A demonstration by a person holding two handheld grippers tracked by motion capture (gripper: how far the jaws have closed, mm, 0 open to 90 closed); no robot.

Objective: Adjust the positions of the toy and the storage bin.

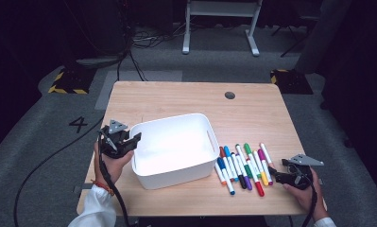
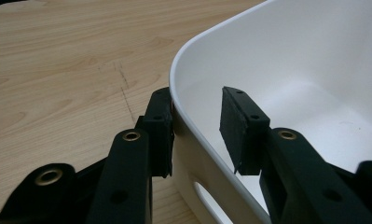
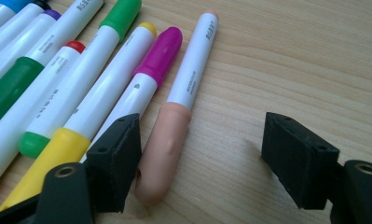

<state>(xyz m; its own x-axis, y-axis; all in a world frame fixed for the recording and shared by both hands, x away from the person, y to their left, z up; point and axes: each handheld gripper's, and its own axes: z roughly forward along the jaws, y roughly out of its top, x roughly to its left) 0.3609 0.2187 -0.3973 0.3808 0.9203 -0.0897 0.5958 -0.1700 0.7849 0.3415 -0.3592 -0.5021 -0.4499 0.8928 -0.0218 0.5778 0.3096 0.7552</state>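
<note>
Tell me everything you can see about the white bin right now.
The white bin looks like smooth plastic: rectangular, rounded corners, a slot handle in each end wall. It sits upright and empty at the table's middle, markers lying beside its right end. The left gripper straddles its left rim, outer pad touching the wall.

- The high view looks forward and down from above the person's side, taking in the whole table from some way off.
- The left gripper view sits very close, looking along its tongs at the white bin's corner; the high view shares that bin.
- The right gripper view hovers low and close over the markers, shared with the high view.
</note>
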